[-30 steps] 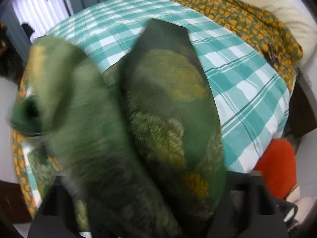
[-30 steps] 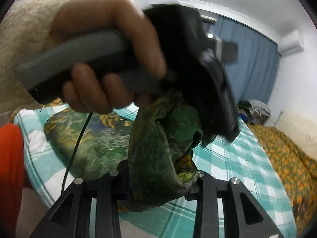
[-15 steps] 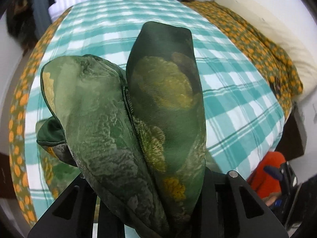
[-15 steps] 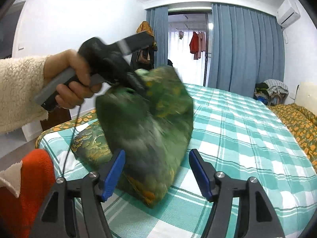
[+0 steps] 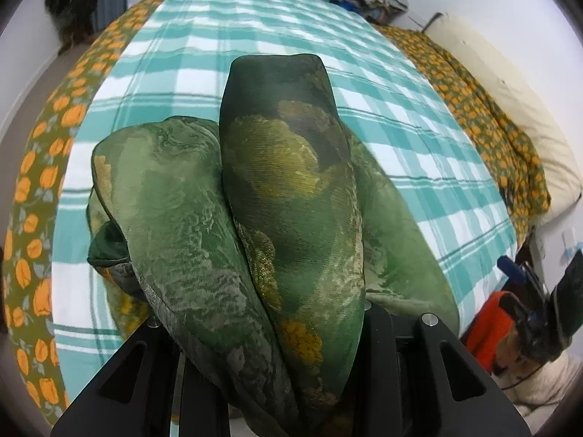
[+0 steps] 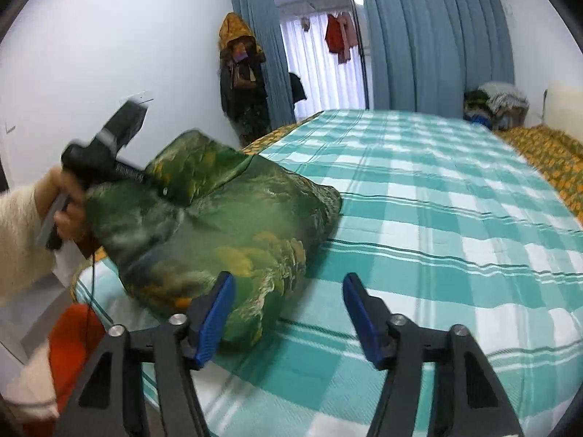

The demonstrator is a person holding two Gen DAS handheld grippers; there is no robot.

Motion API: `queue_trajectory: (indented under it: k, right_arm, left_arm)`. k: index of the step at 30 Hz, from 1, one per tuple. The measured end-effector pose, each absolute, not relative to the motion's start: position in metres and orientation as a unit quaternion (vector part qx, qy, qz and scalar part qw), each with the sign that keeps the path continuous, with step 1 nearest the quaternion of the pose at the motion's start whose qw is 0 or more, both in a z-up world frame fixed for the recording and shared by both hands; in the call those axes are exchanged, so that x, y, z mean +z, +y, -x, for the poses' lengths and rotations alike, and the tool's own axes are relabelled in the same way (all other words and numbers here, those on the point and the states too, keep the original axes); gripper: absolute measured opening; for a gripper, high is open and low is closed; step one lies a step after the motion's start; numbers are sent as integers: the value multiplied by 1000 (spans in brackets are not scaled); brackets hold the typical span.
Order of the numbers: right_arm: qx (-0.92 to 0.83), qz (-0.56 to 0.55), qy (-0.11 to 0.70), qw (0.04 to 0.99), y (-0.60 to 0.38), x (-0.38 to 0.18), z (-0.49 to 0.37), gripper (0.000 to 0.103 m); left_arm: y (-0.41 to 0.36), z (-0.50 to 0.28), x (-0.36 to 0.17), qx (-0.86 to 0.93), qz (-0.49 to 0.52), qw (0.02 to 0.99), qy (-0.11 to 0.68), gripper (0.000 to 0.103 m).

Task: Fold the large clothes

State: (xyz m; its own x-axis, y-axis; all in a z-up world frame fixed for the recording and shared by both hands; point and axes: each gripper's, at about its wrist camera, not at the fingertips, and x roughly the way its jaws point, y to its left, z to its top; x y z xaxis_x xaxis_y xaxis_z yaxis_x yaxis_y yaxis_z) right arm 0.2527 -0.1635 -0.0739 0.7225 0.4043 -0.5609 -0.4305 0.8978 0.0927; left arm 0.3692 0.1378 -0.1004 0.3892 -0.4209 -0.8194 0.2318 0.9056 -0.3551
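A green cloth (image 5: 291, 189) with gold and yellow patches hangs bunched in folds from my left gripper (image 5: 262, 327), whose jaws are shut on it; the fabric hides the fingertips. In the right wrist view the same cloth (image 6: 226, 233) rests as a puffed heap on the near left corner of the teal checked bed (image 6: 437, 200). A hand in a cream sleeve (image 6: 22, 240) holds the left gripper (image 6: 160, 189) against the heap's left side. My right gripper (image 6: 288, 291) hovers just right of the heap. Its blue pads (image 6: 215, 313) are apart and closing, with only bedsheet between them.
An orange floral quilt (image 5: 492, 116) and a cream pillow (image 5: 510, 83) lie along the bed's far side. Blue curtains (image 6: 419, 36), coats hung on the wall (image 6: 240, 83) and a clothes pile (image 6: 499, 105) stand beyond the bed. An orange-red garment (image 6: 73, 342) is at the lower left.
The right gripper let go of the green cloth and opened. The left gripper carried the cloth leftward, away from the right one, and lowered it onto the bed's corner.
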Motion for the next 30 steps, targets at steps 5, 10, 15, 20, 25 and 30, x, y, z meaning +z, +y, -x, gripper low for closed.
queue_trajectory:
  k: [5,10,15,20,25,30]
  right_arm:
    - [271,43,326,905,-106,-80,-287,49]
    - [301,56,362,880,-55,-119,-314,45]
    - [294,32,436,850,-41,-176,-345,44]
    - [284,25,442,850,-38,-183,-346,43]
    - [269,39,466,842,-27,-159,-348,43]
    - [278,-15,443,852,-17,-100,-375,44]
  left_arm:
    - [169,-382,-121,-202,135,821,516,31]
    - [185,-390,-147,-206,162,818,512,37]
    - [202,-393,-189,-209,193,809,515,44]
    - [209,-389,-196,-224,215,808,501,45]
    - [210,-387,-192,-226,212,809,500,46]
    - [211,-386,-196,-223,220,809,498,47]
